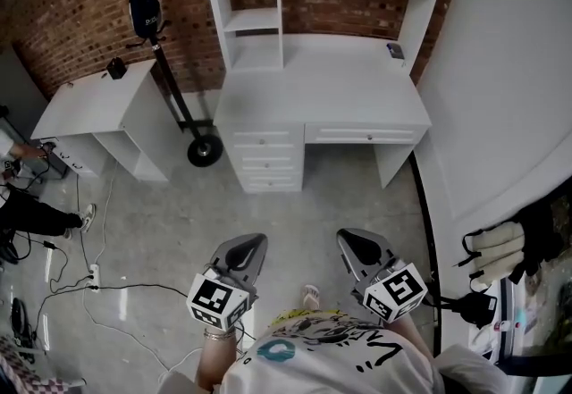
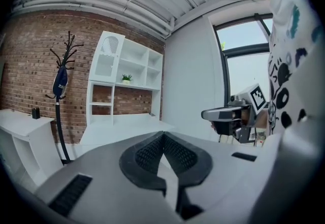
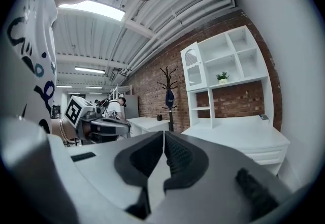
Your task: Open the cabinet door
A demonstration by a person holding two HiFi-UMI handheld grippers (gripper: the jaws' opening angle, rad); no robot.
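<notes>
left gripper (image 1: 243,251) closed and empty, right gripper (image 1: 355,247) likewise

Daylight comes in through the window (image 2: 242,60), and a ceiling light panel (image 3: 91,10) glares white overhead, leaving the room evenly bright with soft, faint shadows. Both gripper views bulge strongly and fall to black at their rounded edges, and the closest foreground looks soft.

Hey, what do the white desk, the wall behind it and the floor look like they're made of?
White desk with shelf hutch: probably painted or laminated wood board, with smooth matt faces. Red-brown wall: bare brick, its mortar lines show. Grey floor: likely concrete, seamless and mottled.
</notes>
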